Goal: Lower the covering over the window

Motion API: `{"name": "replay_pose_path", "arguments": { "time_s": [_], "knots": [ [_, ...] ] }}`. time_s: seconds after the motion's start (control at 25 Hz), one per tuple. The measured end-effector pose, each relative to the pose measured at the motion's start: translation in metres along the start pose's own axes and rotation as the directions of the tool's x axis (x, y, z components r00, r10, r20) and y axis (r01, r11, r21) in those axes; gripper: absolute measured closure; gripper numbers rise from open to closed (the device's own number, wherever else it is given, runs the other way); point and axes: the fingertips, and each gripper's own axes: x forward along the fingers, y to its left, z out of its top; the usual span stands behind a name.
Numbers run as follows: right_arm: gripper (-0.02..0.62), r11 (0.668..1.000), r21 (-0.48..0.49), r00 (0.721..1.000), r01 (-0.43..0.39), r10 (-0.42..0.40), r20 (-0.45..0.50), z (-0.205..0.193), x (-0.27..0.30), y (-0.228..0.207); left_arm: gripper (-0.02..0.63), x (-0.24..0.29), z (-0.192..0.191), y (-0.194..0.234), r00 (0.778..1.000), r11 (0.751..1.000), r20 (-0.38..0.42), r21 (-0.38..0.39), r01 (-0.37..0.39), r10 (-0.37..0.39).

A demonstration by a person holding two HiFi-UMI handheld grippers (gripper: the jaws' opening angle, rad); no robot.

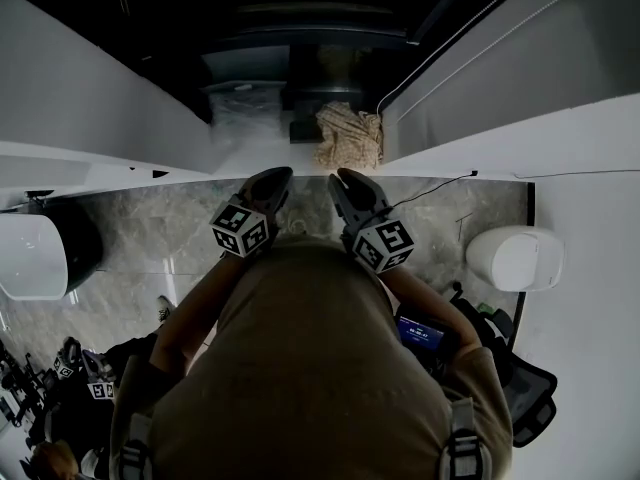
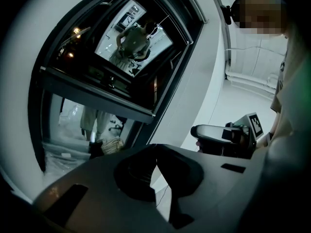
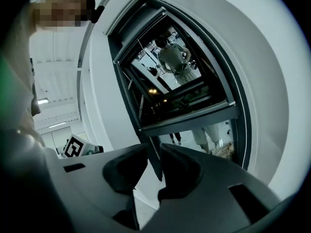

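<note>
A tall dark-framed window (image 1: pixel 300 58) (image 2: pixel 121 57) (image 3: pixel 180 81) faces me, and its glass mirrors a person. No covering shows over the pane. My left gripper (image 1: pixel 278 176) (image 2: pixel 156 147) is shut, jaws together, with nothing in them. My right gripper (image 1: pixel 345 176) (image 3: pixel 154 147) is open by a narrow gap, and only the window frame shows through it. Both are held side by side at chest height, short of the glass. A thin dark cord (image 1: pixel 430 190) runs from the right wall toward the right gripper; I cannot tell whether they touch. A dotted strip (image 3: pixel 246 125) follows the frame's right edge.
White walls (image 1: pixel 90 88) (image 1: pixel 520 78) flank the window recess. A beige cloth bundle (image 1: pixel 350 136) lies beyond the glass. On the marble floor (image 1: pixel 160 228) stand a white rounded fixture (image 1: pixel 515 258) at right and another (image 1: pixel 30 258) at left. A dark bag (image 1: pixel 520 388) sits behind me.
</note>
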Motion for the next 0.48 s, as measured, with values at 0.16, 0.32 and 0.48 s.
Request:
{"name": "replay_pose_path", "arguments": {
  "time_s": [0.16, 0.32, 0.48],
  "knots": [
    [0.515, 1.000, 0.004, 1.000, 0.014, -0.014, -0.001, -0.007, -0.013, 0.001, 0.588, -0.004, -0.009, -0.010, 1.000, 1.000, -0.008, -0.001, 0.004, -0.004],
    [0.515, 1.000, 0.004, 1.000, 0.013, -0.013, -0.003, -0.012, -0.031, 0.005, 0.589, -0.005, -0.019, -0.027, 1.000, 1.000, -0.022, 0.004, 0.010, -0.010],
    [0.517, 1.000, 0.003, 1.000, 0.019, -0.019, -0.004, -0.016, -0.054, 0.003, 0.589, -0.003, -0.028, -0.047, 0.999, 1.000, -0.031, 0.004, 0.017, -0.017]
  ]
}}
